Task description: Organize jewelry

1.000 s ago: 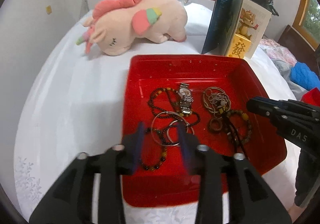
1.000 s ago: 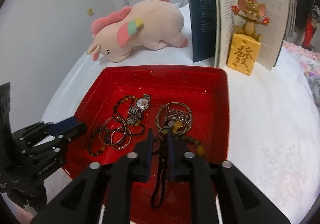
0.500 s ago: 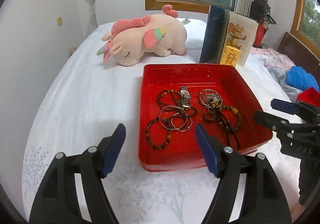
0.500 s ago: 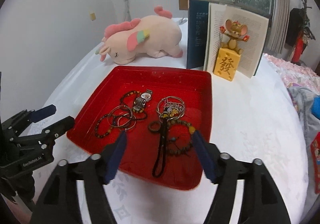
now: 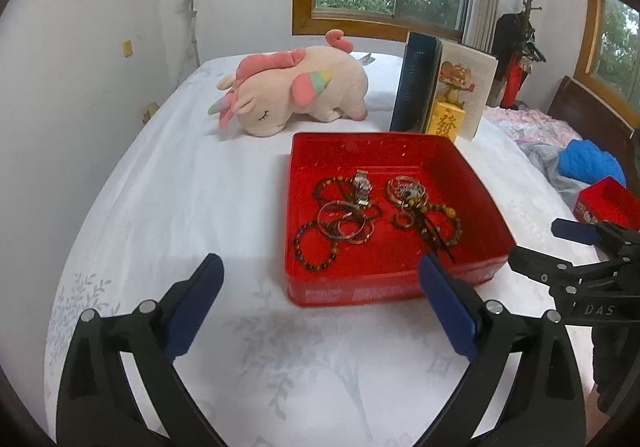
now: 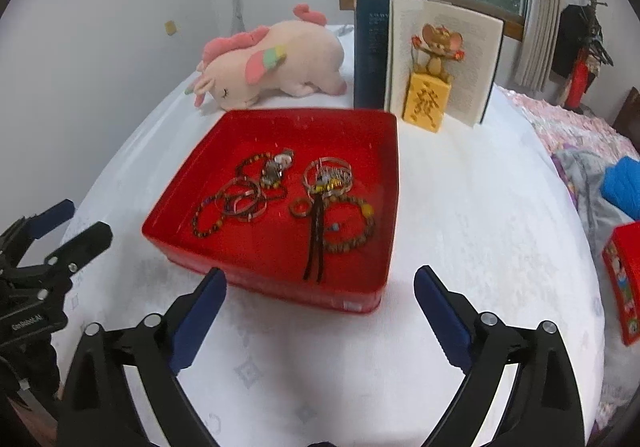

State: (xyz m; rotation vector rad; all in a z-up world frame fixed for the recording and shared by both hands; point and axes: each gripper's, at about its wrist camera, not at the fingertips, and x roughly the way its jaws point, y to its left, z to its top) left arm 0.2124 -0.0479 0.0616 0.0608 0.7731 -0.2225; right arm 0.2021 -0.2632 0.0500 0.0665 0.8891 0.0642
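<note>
A red tray [image 5: 392, 289] [image 6: 280, 279] sits on the white bed. In it lie a watch [image 5: 362, 183] [image 6: 276, 169], silver bangles [image 5: 340, 221] [image 6: 244, 201], a dark bead bracelet [image 5: 314, 251], a pile of silver rings [image 5: 406, 189] and a bead bracelet with a dark cord [image 6: 316, 235]. My left gripper [image 5: 319, 261] [image 6: 86, 219] hangs before the tray's near left side. Its jaws are opening wide and hold nothing. My right gripper [image 6: 321, 273] [image 5: 536, 239] hovers just short of the tray's near wall, jaws also opening, nothing between them.
Behind the tray lies a pink plush unicorn [image 5: 296, 91]. An open book [image 6: 440, 55] stands upright with a mouse figure on a yellow block [image 6: 428, 103] in front of it. A red box [image 5: 608, 203] and a blue cloth [image 5: 588, 163] lie at the right.
Both grippers drew back from over the tray and rose a little, and both jaws spread from nearly shut to wide. The dark cord that was between the right jaws now lies in the tray.
</note>
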